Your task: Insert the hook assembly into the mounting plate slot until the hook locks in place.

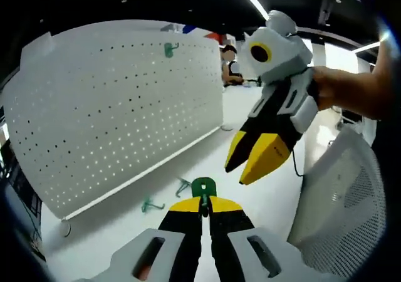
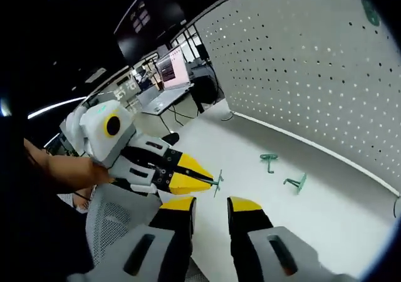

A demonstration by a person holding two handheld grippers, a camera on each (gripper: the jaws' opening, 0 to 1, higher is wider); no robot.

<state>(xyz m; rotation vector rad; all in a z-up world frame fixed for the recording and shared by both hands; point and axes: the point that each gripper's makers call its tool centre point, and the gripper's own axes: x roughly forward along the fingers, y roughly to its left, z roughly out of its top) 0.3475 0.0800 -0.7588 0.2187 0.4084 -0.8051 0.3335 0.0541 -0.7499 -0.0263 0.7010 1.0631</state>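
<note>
Green plastic hook (image 1: 203, 187) sat pinched in your left gripper (image 1: 203, 208), presumably bound for the white perforated pegboard (image 1: 119, 113); your right gripper (image 2: 210, 208) stood spread, empty.

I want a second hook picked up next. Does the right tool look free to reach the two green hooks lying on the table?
Probably yes. The right tool is open and holds nothing, and the two green hooks lie loose on the white table, with bare surface between them and it.
</note>
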